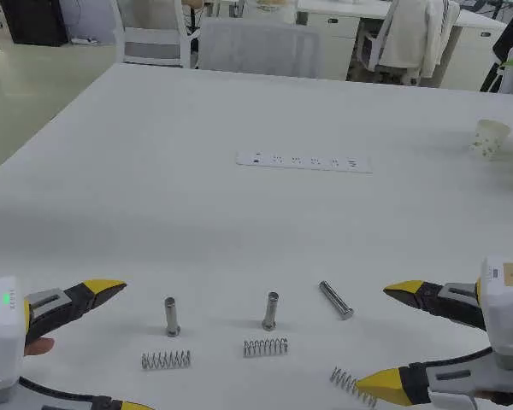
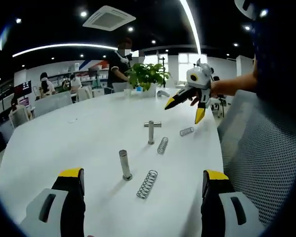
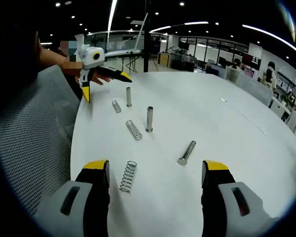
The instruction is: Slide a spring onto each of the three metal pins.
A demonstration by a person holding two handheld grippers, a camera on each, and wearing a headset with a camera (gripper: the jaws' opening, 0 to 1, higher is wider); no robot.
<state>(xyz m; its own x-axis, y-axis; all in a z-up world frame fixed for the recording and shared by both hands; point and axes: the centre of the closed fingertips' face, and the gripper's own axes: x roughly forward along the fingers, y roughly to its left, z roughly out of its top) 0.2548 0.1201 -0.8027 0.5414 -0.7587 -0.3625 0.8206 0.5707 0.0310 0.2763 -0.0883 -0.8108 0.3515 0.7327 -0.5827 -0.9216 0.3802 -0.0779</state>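
Observation:
Two metal pins stand upright on the white table (image 1: pixel 239 231): one on the left (image 1: pixel 171 316) and one in the middle (image 1: pixel 271 311). A third pin (image 1: pixel 335 300) lies flat to the right. One loose spring lies before each: left spring (image 1: pixel 166 360), middle spring (image 1: pixel 266 347), right spring (image 1: pixel 346 382). My left gripper (image 1: pixel 124 346) is open, left of the left pin. My right gripper (image 1: pixel 374 338) is open, its jaws either side of the right spring (image 3: pixel 128 176) and the lying pin (image 3: pixel 186 152). Neither holds anything.
A white power strip (image 1: pixel 303 161) lies mid-table, and a paper cup (image 1: pixel 490 137) stands far right. Chairs (image 1: pixel 256 47) line the far edge. A mesh chair (image 2: pixel 261 163) sits at the near edge, with a potted plant (image 2: pixel 147 75) beyond.

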